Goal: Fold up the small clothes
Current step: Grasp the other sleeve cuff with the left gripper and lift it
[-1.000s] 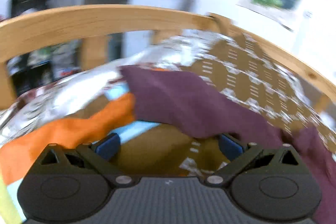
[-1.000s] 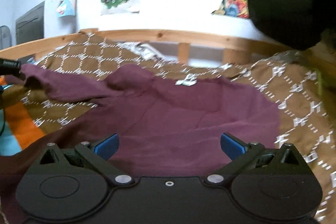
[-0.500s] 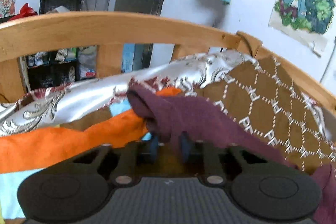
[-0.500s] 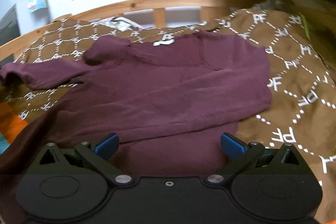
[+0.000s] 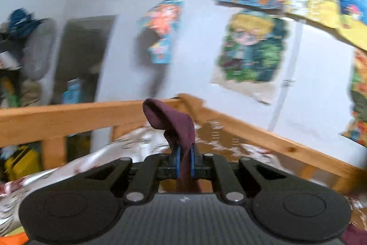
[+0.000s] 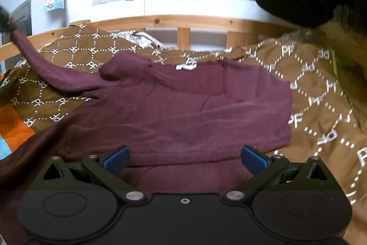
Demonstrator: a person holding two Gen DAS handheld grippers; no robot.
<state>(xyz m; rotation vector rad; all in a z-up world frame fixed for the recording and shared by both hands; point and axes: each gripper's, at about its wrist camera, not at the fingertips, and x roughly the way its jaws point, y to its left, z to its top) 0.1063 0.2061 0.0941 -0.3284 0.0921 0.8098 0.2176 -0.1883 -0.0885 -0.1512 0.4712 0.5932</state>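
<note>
Two blue pads (image 5: 176, 160) of the left gripper (image 5: 184, 161) clamp a maroon sleeve (image 5: 176, 125), raised before the wooden rail (image 5: 68, 116). Right view: right gripper (image 6: 184, 159) gapes, empty, over the maroon top (image 6: 195, 107) spread on the brown blanket (image 6: 321, 95).

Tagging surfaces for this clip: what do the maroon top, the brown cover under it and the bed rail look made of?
Maroon top: soft matte knit, probably cotton; it drapes and creases. Brown cover: matte woven fabric printed with white dotted diamonds and letters. Bed rail: light wood, likely pine, with visible knots and a smooth finish.
</note>
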